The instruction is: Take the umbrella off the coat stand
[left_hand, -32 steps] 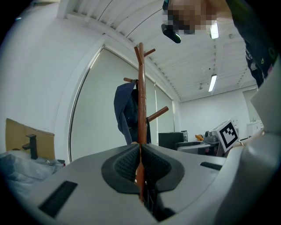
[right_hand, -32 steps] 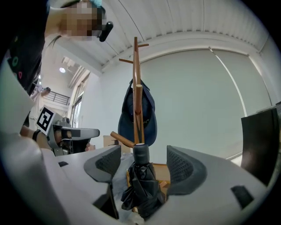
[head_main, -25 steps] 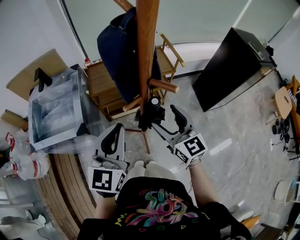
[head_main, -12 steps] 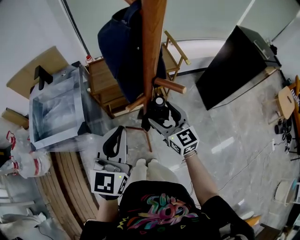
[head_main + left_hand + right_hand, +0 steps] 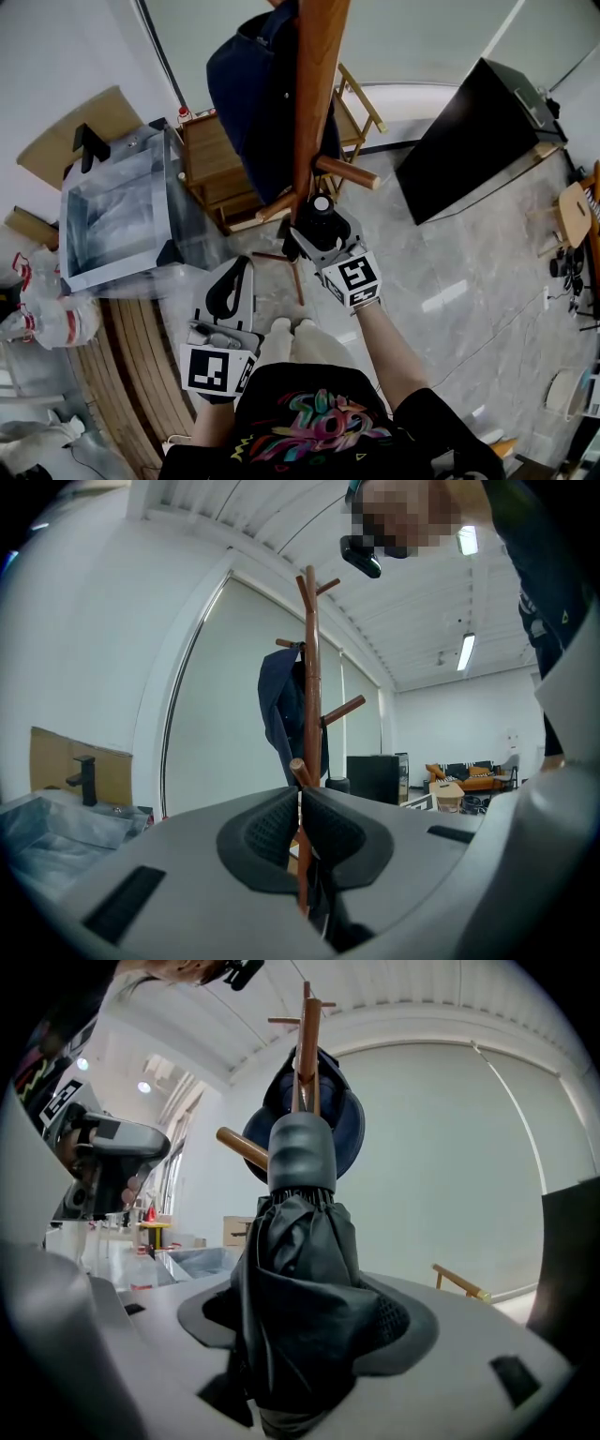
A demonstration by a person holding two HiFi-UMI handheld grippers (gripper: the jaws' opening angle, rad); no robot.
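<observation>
I am closing my right gripper on the umbrella
The folded black umbrella sits between its closing jaws, fabric against both pads, close beside the coat stand pole; my left gripper has its jaws together.

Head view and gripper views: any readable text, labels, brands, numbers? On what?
No readable text in any view.
Marker cubes: black-and-white square patterns, no letters.
Shirt: colourful print, too distorted to read.
Plastic bundle at left edge: red marks, too small to read.
</observation>
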